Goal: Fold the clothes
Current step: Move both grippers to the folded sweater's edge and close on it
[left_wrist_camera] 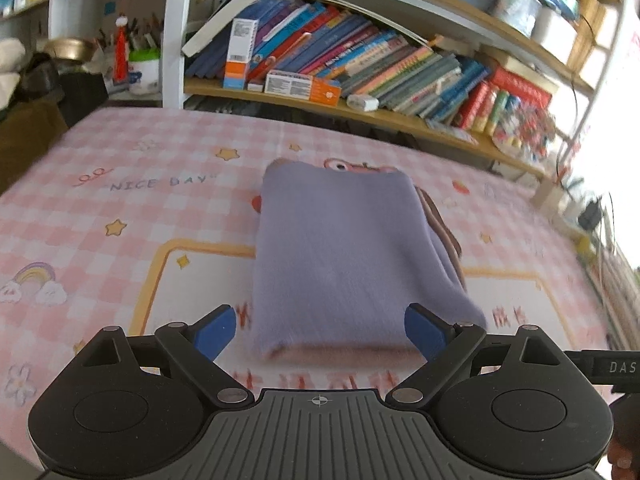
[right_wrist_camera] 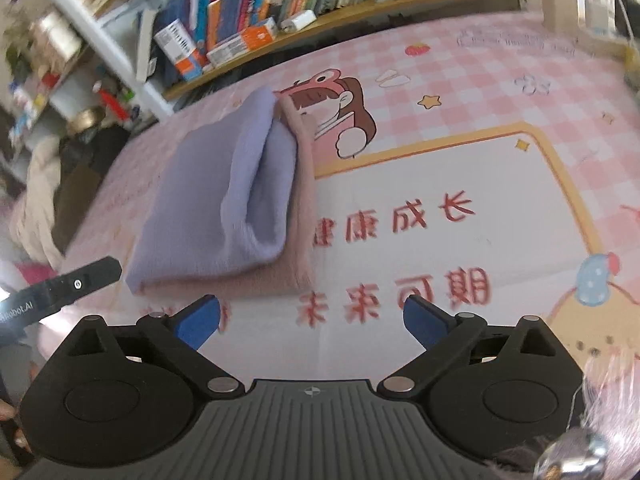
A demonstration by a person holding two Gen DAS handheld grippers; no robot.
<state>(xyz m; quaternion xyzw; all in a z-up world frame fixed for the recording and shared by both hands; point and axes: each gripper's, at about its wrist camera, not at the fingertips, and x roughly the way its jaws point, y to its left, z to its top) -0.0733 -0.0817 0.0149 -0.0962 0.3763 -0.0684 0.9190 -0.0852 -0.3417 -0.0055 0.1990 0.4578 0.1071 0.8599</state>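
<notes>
On the pink checked sheet (left_wrist_camera: 120, 168), in front of the bookshelf (left_wrist_camera: 360, 80), the lilac garment (left_wrist_camera: 340, 248) lies folded into a neat block over a pink layer (right_wrist_camera: 296, 216). My left claw (left_wrist_camera: 320, 334) hangs at its near edge, my right claw (right_wrist_camera: 312, 320) beside its near corner, both spread apart and holding nothing. If another fold is wanted, I judge I should pinch both layers together at the corners; if not, it lies done.

Pink checked mat (left_wrist_camera: 120, 208) printed with cartoon girl (right_wrist_camera: 340, 116) and red characters (right_wrist_camera: 400, 216) ahead of the tool; beyond it, bookshelf (left_wrist_camera: 360, 108) of leaning books (left_wrist_camera: 360, 52) and orange-white boxes (left_wrist_camera: 302, 86).
</notes>
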